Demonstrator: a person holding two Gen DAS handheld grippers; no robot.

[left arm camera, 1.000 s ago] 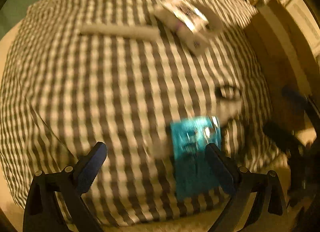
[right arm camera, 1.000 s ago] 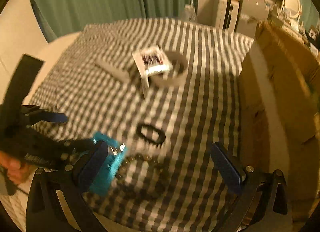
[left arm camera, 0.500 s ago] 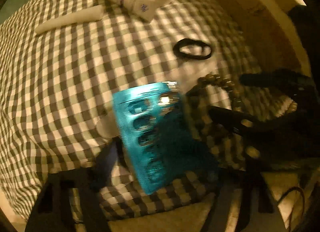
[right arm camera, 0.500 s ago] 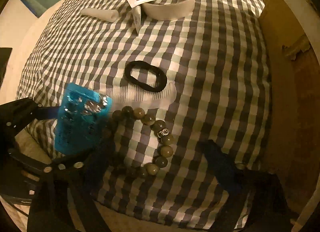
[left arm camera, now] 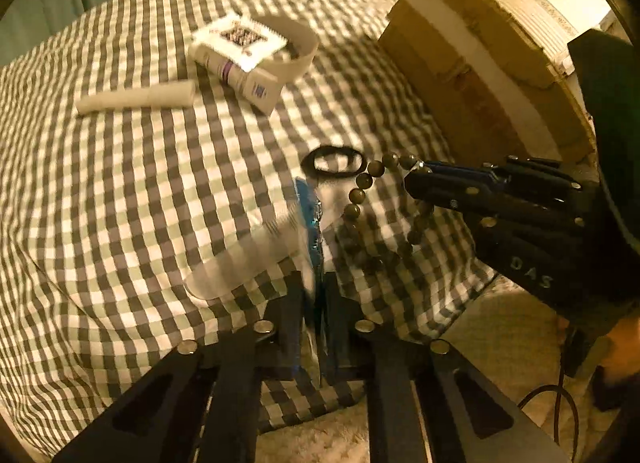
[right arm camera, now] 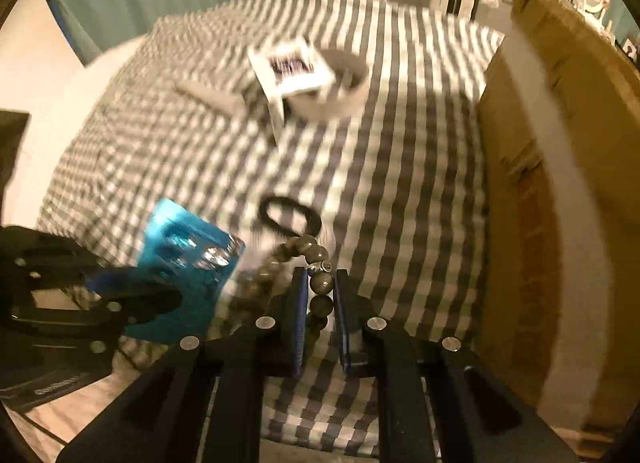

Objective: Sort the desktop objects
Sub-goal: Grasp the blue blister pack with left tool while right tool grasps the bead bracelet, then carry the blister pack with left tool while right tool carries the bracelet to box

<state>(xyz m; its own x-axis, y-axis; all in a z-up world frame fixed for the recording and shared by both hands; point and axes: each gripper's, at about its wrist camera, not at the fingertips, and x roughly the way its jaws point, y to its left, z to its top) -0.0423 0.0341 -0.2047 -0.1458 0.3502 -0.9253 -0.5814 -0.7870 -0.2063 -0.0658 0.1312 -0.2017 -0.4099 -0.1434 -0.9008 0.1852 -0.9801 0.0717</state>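
My left tongs (left arm camera: 314, 303) are clenched on the teal blister pack (right arm camera: 184, 263), held edge-on above the near edge of the checkered tabletop (left arm camera: 140, 183). My right tongs (right arm camera: 320, 303) pinch the bead bracelet (right arm camera: 320, 283), lifted beside the black hair tie (right arm camera: 290, 217).

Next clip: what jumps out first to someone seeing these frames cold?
The bright blue blister pack, clamped in the left gripper at the near table edge. Beside it, the right gripper is shut on a bead bracelet whose loop hangs toward the checked tablecloth, with a black hair tie just behind.
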